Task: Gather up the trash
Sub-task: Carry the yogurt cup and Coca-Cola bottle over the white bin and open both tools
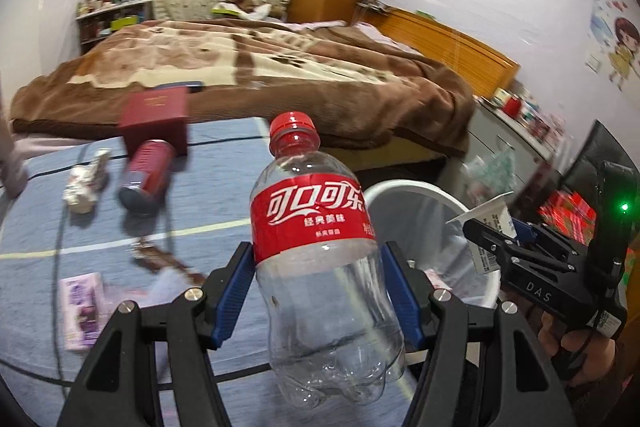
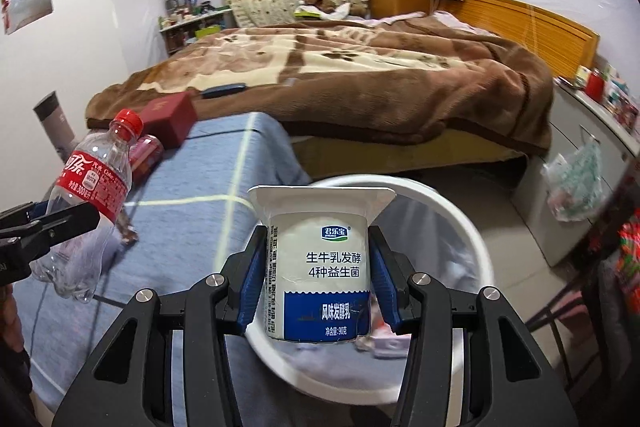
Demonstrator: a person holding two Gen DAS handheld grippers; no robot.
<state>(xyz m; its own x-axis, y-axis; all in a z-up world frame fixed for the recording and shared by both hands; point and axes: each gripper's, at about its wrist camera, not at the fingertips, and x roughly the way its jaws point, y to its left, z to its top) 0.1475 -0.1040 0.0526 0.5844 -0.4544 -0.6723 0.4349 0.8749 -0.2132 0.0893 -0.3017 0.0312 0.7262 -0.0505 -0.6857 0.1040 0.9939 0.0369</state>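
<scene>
My left gripper (image 1: 318, 291) is shut on an empty clear cola bottle (image 1: 320, 267) with a red cap and label, held upright above the blue cloth; the bottle also shows in the right wrist view (image 2: 86, 203). My right gripper (image 2: 318, 287) is shut on a white and blue yogurt cup (image 2: 320, 267), held over the white trash bin (image 2: 476, 239). In the left wrist view the right gripper (image 1: 494, 239) holds the cup (image 1: 490, 227) above the bin's rim (image 1: 404, 187). The bin has some scraps at its bottom.
On the blue cloth (image 1: 208, 211) lie a red can (image 1: 146, 179), a dark red box (image 1: 158, 119), a crumpled white wrapper (image 1: 86, 183), a purple packet (image 1: 82, 311) and a brown wrapper (image 1: 168, 261). A bed with a brown blanket (image 1: 280, 63) stands behind. A cabinet (image 2: 580, 163) stands right.
</scene>
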